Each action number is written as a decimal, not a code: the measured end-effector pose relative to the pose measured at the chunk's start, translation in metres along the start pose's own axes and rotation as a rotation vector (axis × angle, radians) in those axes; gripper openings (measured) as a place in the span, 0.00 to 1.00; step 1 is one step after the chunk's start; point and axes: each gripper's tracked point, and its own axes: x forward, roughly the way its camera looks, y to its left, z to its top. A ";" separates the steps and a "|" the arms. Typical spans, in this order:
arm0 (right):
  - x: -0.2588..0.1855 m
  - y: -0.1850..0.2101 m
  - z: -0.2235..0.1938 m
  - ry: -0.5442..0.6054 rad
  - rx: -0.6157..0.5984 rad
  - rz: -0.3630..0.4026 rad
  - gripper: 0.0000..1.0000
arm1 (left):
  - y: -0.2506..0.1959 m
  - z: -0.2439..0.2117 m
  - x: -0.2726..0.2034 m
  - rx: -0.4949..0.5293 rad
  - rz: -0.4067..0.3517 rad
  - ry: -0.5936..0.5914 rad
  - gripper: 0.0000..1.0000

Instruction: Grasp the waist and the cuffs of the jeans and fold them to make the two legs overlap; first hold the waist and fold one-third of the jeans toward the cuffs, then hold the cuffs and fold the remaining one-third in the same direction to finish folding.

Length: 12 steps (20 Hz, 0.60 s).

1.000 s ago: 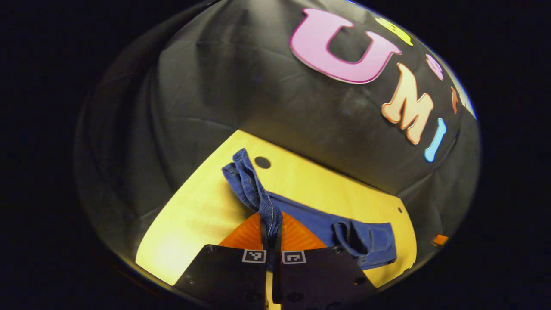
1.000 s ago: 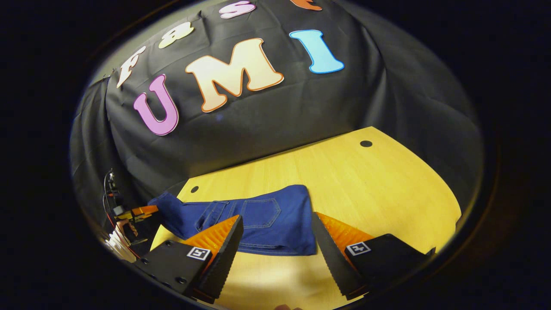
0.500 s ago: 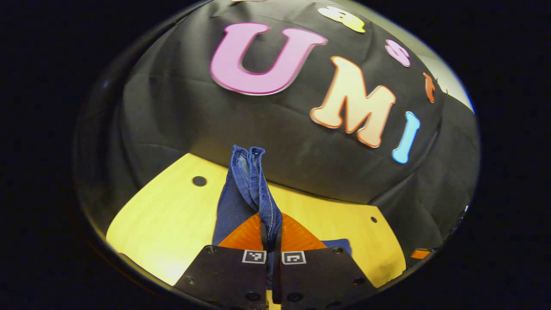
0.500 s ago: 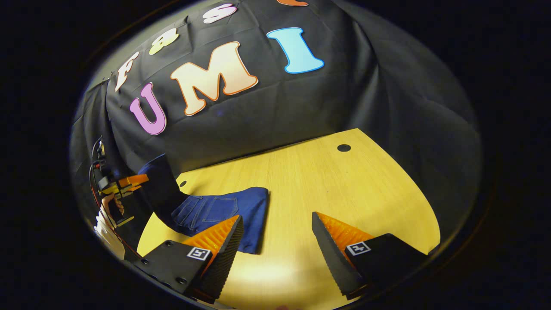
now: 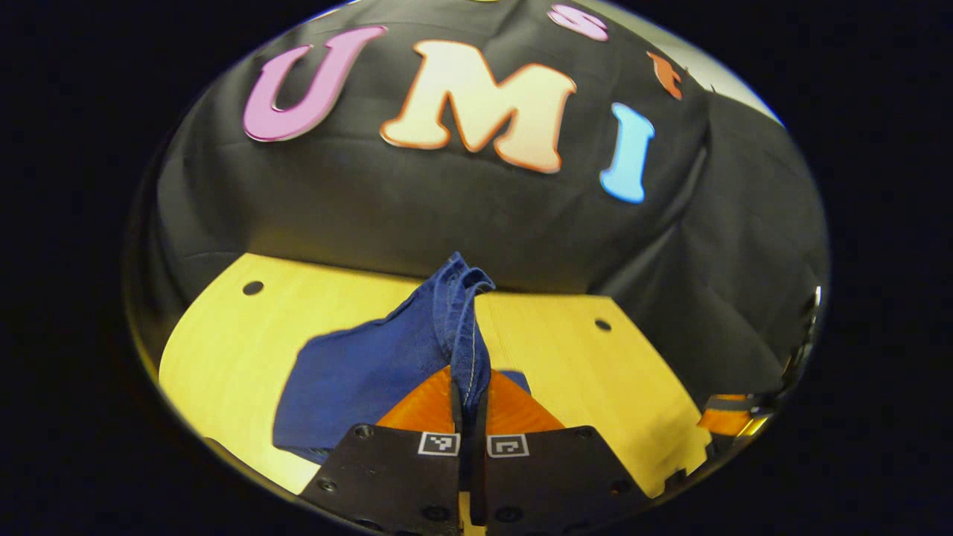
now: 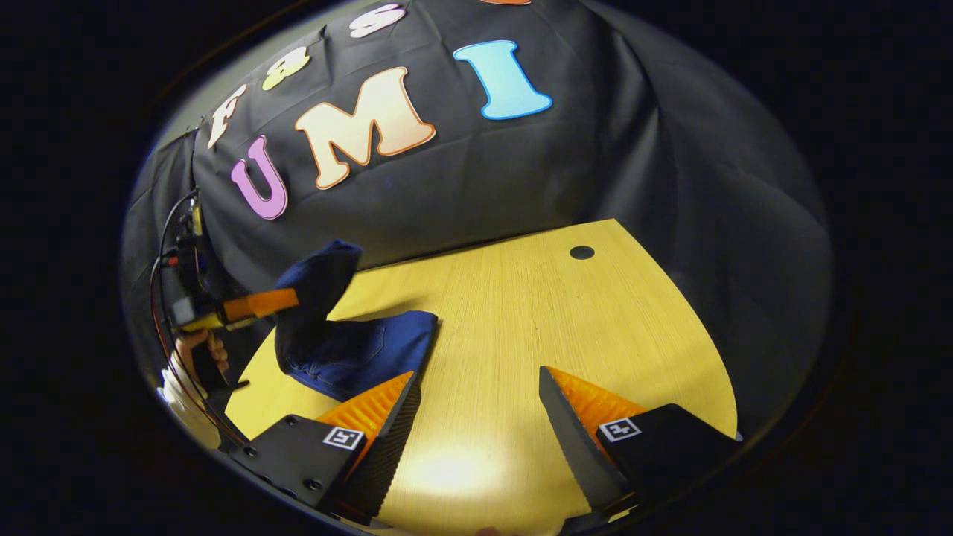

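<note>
Here, the wooden table (image 6: 566,327) is taking up the lower half of both views, its pale top running back to the black cloth wall (image 6: 461,193) at twelve o'clock, with a dark round hole (image 6: 581,252) sitting near its far edge at about one o'clock in the right gripper view. The jeans (image 5: 357,372) are lying on that table as a folded blue bundle; in the left gripper view they are spreading from the centre toward eight o'clock, while in the right gripper view they are resting at about nine o'clock, close to the table's left edge. One end of the denim, the cuffs (image 5: 460,298), is standing lifted off the bundle and rising toward twelve o'clock in the left gripper view. The left gripper (image 5: 469,402) is sitting at six o'clock in its own view, its jaws pressed together on that raised denim, pinching it between them. In the right gripper view this same tool is showing at nine o'clock, with a hand (image 6: 195,350) wrapping its grip and dark cables looping above it. The right gripper (image 6: 478,428) is hanging over bare wood at six o'clock, its jaws spread wide apart, holding nothing, its left finger (image 6: 372,417) lying just beside the near edge of the bundle.
</note>
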 end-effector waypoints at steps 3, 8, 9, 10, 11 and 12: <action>0.003 0.000 -0.004 0.003 0.001 -0.001 0.98 | -0.018 -0.069 0.016 0.147 -0.007 0.124 0.00; 0.007 0.012 -0.017 0.024 -0.039 -0.003 0.98 | -0.031 -0.127 0.030 0.381 -0.012 0.213 0.05; 0.005 0.015 -0.019 0.029 -0.044 -0.005 0.99 | -0.035 -0.127 0.024 0.406 -0.023 0.209 0.12; 0.004 0.020 -0.019 0.029 -0.042 0.000 0.98 | -0.042 -0.119 0.020 0.418 -0.043 0.187 0.17; 0.003 0.027 -0.017 0.022 -0.040 0.002 0.98 | -0.050 -0.113 0.009 0.408 -0.078 0.158 0.34; 0.002 0.034 -0.016 0.014 -0.038 0.002 0.94 | -0.057 -0.101 -0.006 0.398 -0.095 0.121 0.49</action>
